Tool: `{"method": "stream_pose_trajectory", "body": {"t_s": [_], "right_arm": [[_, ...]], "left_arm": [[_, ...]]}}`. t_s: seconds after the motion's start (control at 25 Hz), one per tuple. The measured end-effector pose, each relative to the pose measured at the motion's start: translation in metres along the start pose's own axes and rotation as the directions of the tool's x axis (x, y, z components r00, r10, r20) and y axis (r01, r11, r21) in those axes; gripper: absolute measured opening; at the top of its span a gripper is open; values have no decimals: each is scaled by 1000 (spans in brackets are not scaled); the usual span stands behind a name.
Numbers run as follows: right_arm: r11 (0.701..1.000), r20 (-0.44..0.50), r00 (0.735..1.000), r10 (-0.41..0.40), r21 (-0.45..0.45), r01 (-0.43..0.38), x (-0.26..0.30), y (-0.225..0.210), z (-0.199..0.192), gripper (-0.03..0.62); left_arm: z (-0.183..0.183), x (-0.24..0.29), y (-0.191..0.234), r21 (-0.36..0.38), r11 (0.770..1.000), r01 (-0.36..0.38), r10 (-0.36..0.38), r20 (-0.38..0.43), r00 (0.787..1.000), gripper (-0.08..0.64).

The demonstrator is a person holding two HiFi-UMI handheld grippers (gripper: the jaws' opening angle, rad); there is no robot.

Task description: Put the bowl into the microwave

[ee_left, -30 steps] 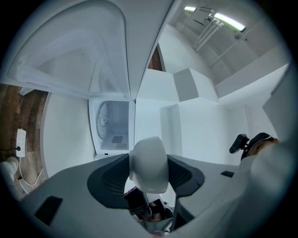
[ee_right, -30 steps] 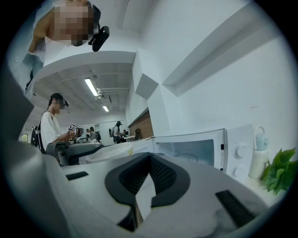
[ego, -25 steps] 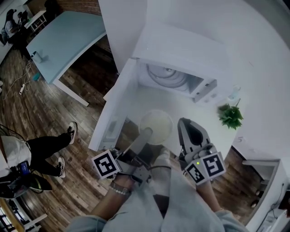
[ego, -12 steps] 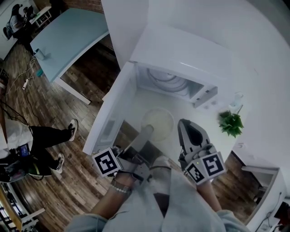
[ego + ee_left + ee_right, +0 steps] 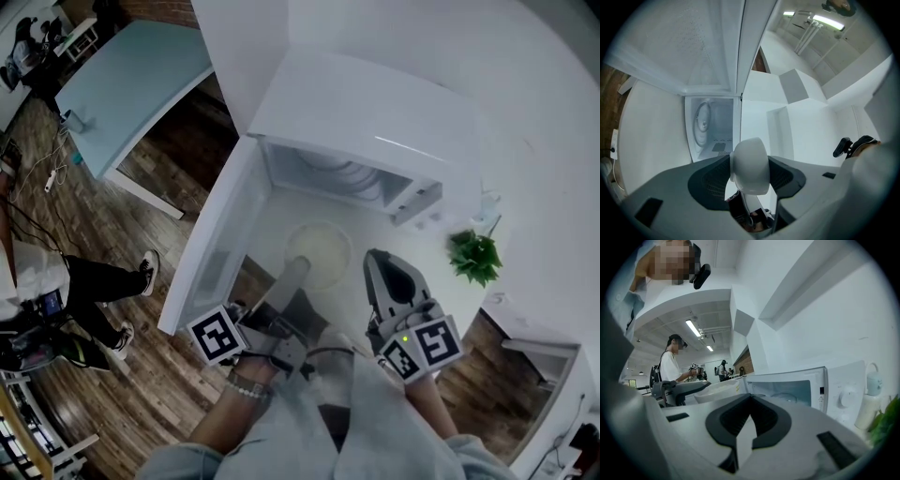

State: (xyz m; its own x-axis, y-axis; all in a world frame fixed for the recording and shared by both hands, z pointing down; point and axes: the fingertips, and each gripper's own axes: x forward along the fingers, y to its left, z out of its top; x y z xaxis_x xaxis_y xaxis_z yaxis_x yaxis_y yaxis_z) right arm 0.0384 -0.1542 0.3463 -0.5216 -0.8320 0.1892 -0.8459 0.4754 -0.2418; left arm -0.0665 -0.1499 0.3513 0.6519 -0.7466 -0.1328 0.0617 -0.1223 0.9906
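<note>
**Bowl held at the microwave's mouth**

My left gripper [image 5: 296, 272] is clamped on the rim of the pale, round bowl [image 5: 321, 251]. It points roughly level, with my wrist stretched forward. The bowl hangs above the white counter [image 5: 422, 246], just before the open cavity of the white boxy microwave [image 5: 375, 103], whose door [image 5: 211, 239] is swung out leftward. Beside it, my right gripper [image 5: 379, 262] is closed and empty.

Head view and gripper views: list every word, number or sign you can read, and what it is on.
No words or numbers are readable.
On the microwave, small marks beside the door: too small to read.
On the left marker cube and right marker cube: black-and-white square patterns, no letters.
</note>
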Motion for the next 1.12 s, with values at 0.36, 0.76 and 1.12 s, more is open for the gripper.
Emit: {"method": "stream_pose_trajectory", "body": {"t_s": [0.36, 0.76, 1.12], "right_arm": [[1000, -22, 1000, -3, 14, 4, 3, -21, -5, 2], [1000, -43, 999, -7, 1, 7, 13, -42, -10, 2], [999, -43, 999, -12, -33, 11, 24, -57, -13, 2]], "left_arm": [[0, 21, 15, 17, 1000, -25, 25, -11, 1000, 229], [2, 42, 30, 31, 999, -34, 34, -27, 999, 229], [7, 53, 53, 24, 997, -68, 68, -19, 997, 229]]}}
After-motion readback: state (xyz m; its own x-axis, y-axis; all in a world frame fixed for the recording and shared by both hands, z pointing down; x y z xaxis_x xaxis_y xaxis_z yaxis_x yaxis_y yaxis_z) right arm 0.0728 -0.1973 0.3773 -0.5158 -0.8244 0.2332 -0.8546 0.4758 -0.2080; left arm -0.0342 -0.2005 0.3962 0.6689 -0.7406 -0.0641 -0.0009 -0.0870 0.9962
